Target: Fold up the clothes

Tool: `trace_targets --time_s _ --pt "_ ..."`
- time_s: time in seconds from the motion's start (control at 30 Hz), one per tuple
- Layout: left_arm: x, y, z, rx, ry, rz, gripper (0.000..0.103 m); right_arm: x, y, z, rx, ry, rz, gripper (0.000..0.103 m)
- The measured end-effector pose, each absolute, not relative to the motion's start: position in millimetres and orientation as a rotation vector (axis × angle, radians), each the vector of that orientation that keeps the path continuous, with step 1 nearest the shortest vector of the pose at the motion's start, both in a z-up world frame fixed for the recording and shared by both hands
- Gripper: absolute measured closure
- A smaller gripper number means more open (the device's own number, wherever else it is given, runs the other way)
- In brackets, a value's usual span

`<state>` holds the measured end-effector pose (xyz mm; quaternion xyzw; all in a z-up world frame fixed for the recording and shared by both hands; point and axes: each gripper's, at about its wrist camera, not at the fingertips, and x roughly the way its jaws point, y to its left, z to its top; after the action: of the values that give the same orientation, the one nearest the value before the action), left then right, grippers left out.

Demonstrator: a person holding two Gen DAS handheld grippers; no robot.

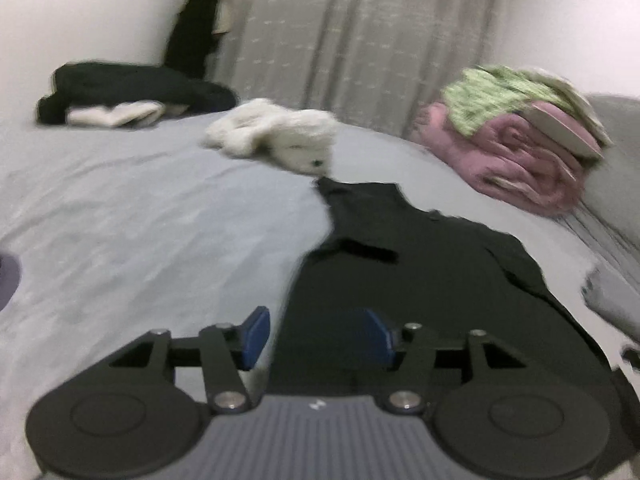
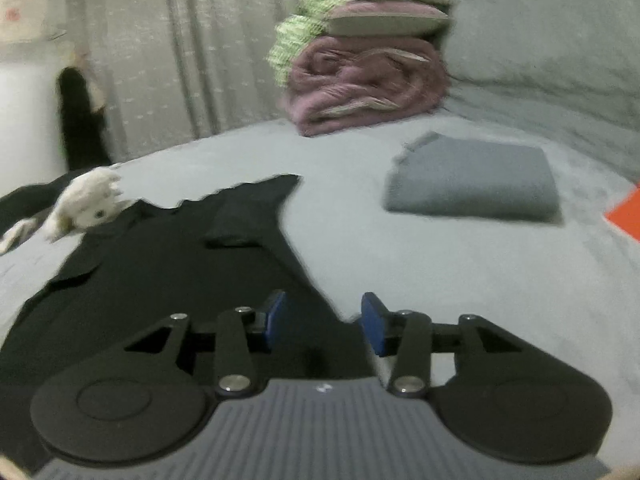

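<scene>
Black garment point(image 1: 420, 280) spread flat on the grey bedsheet point(image 1: 140, 220), running from the bottom centre of the left-wrist view up toward its middle; in the right-wrist view it fills the lower left. Both frames are motion-blurred. Left gripper point(image 1: 316, 334) hovers over the garment's near left edge, jaws released and holding nothing; right gripper point(image 2: 324, 322) hovers over the near right edge, likewise parted and empty. Whether either pad touches the cloth cannot be told.

Handling, as judged: thin, limp, light fabric with no stiffness of its own, likely to sag and slide when lifted; best pinched at the hem corners or side edges, one per gripper, so that the fold stays square.

Count: one black garment laid out; one folded grey item point(image 2: 472, 180) at right of the right-wrist view; one white plush toy point(image 1: 280, 136) just beyond the garment's far tip; one dark heap of clothes point(image 1: 132, 92) at upper left; one stack of pink and green bedding point(image 1: 520, 132) at upper right; two grippers
</scene>
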<state>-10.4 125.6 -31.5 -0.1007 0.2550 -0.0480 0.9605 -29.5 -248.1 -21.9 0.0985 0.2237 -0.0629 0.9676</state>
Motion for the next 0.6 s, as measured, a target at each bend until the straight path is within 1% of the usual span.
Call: trace_targets --time_s 0.1,0.33,0.43,0.53,0.6 --pt "-9 100 -31 -0.174 0.536 -0.183 0.048 -27 -224 -19 0.17 0.466 -0.044 0.057" --pt "-10 46 -48 -0.098 0.636 -0.357 0.048 -19 -161 -24 0.118 0.585 0.143 0.057" --pt "-18 35 -56 -0.024 0.66 -0.404 0.048 -23 -141 -31 0.034 0.63 0.195 0.056" --pt "-32 35 -58 0.072 0.633 -0.437 0.047 -34 -134 -35 -0.083 0.615 0.223 0.057" --pt "-41 41 -59 0.114 0.623 -0.466 0.042 -39 -139 -36 -0.129 0.596 0.245 0.057"
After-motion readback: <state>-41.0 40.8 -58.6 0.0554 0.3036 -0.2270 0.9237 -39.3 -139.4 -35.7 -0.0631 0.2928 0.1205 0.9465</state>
